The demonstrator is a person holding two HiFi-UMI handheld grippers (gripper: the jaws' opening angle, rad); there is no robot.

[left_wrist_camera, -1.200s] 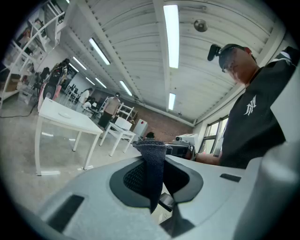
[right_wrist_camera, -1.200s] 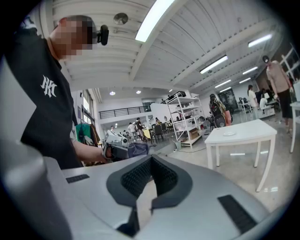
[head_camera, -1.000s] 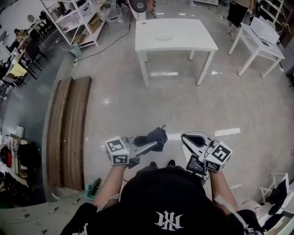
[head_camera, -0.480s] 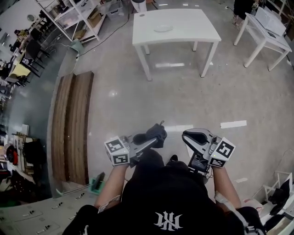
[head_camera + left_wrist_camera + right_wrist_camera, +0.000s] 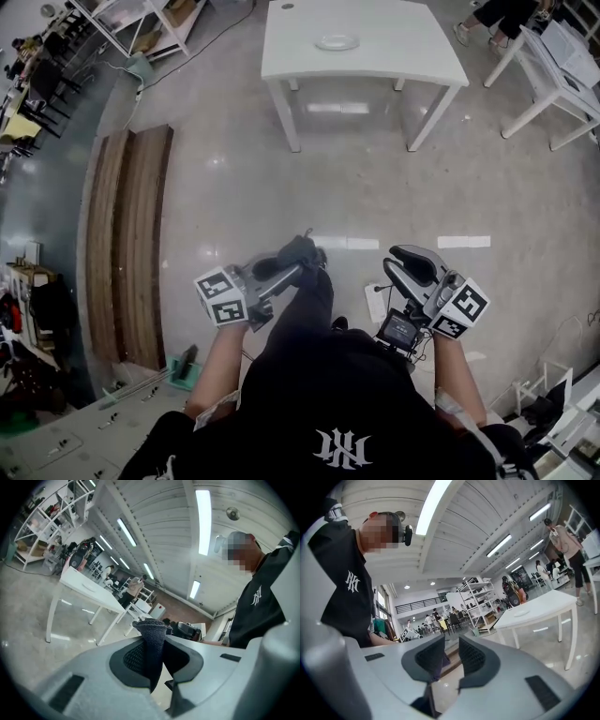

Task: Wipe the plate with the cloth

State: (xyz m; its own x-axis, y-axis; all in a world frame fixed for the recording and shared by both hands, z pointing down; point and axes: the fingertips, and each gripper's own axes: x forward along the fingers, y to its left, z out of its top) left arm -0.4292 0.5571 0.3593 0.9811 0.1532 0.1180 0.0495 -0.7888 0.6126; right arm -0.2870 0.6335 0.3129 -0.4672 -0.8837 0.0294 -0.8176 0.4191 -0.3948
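The dark cloth (image 5: 151, 637) is pinched between the fingers (image 5: 127, 656) of the left gripper (image 5: 284, 268), a soft, light wad bunching past their tips. It should fold easily, so a firm mid-cloth hold suits it. The right gripper (image 5: 451, 656) has its fingers slightly parted, holding nothing. Far ahead of both, the plate (image 5: 337, 41) lies on the white tabletop (image 5: 403, 56).

White table (image 5: 403, 52) ahead on grey floor (image 5: 422, 187), wooden bench (image 5: 127, 234) at left, shelving rack (image 5: 122, 21) beyond
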